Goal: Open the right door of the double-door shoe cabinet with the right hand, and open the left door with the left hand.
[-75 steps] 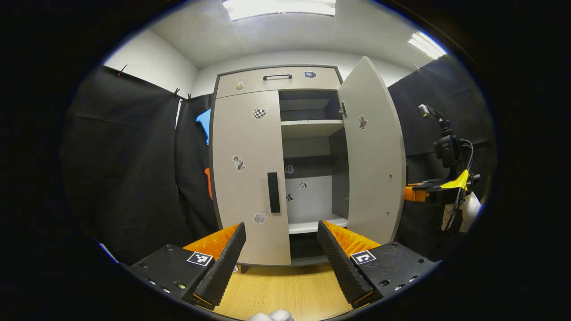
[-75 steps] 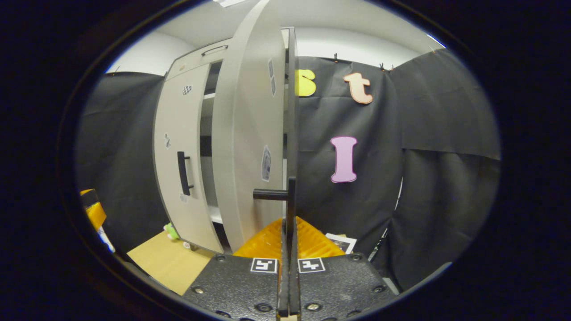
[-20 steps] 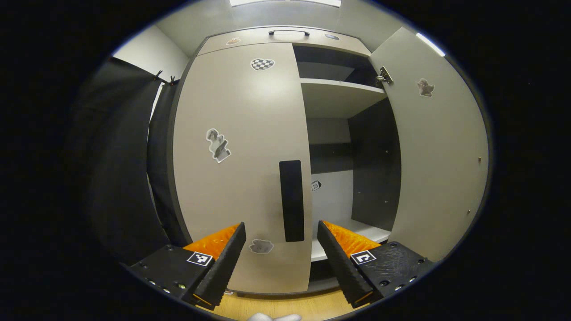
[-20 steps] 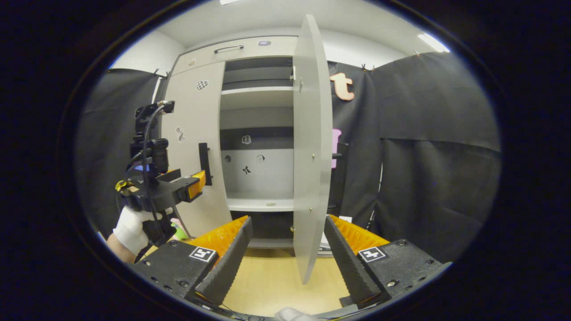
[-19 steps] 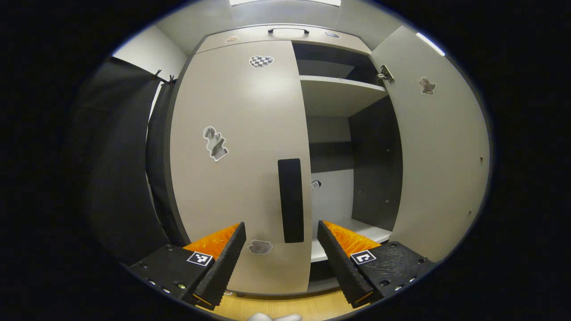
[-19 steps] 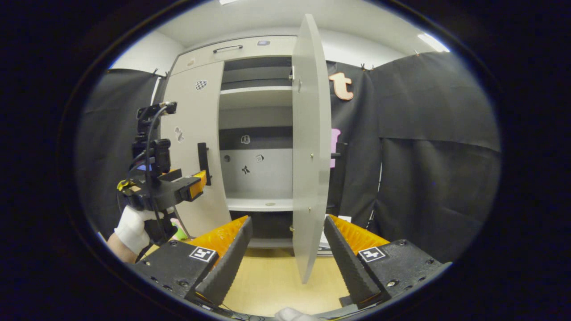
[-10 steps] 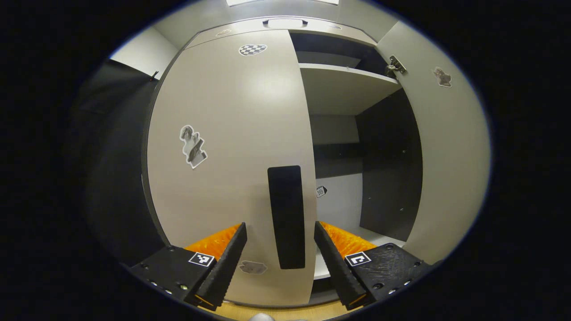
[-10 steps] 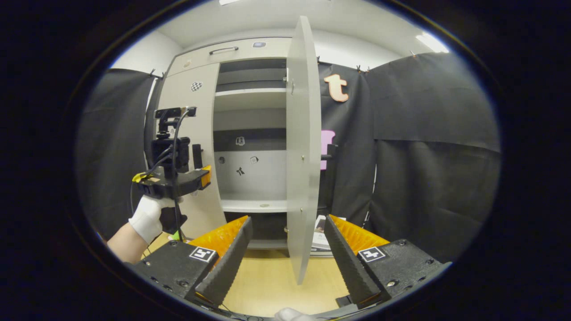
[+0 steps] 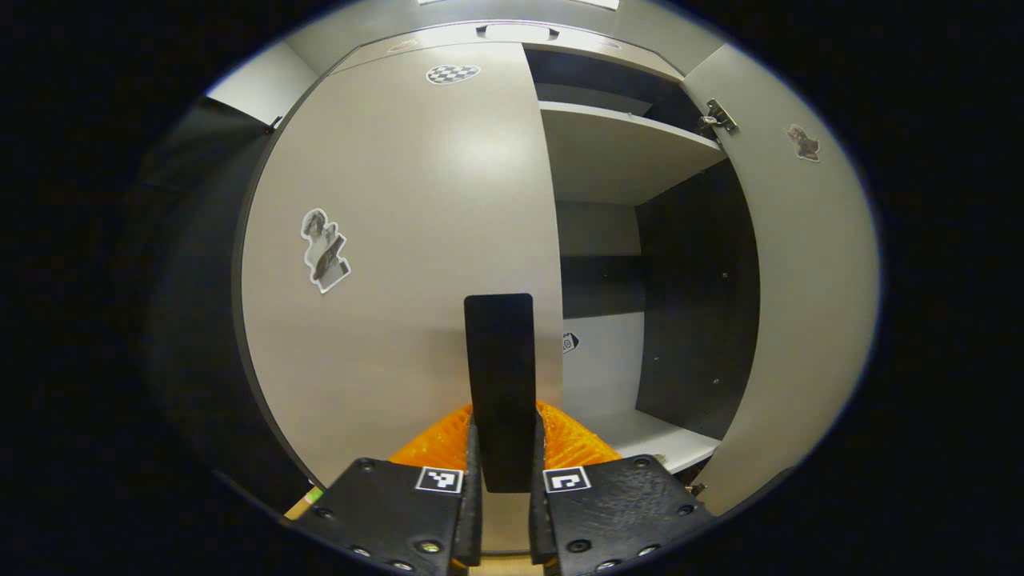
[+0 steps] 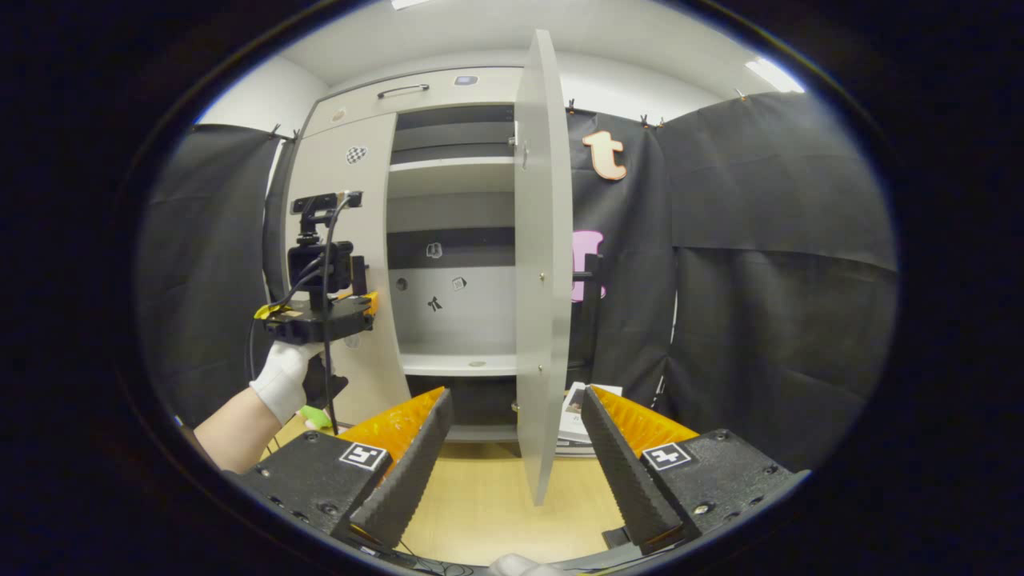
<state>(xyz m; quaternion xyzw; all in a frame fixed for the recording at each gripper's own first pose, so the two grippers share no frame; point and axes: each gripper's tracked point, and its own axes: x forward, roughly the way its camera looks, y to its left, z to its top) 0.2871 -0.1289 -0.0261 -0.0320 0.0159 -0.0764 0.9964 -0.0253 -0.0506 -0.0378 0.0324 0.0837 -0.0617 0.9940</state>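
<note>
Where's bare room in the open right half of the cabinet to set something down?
Free: the lower shelf, bordered by the closed left door and the open right door, and the upper shelf. Crowded: the left door's handle, where the left gripper is clamped.

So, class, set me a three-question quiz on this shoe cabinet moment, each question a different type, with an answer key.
1. True or false: the right door stands open.
2. Multiple choice: the left tool is
A. open beside the door
B. shut on the left door handle
C. holding a shoe
3. Fill in: the right tool has its fingers ____, with the open door's edge between them but untouched.

Key:
1. True; the shelves inside show.
2. B; both fingers press the handle while the left door is closed.
3. open
</note>
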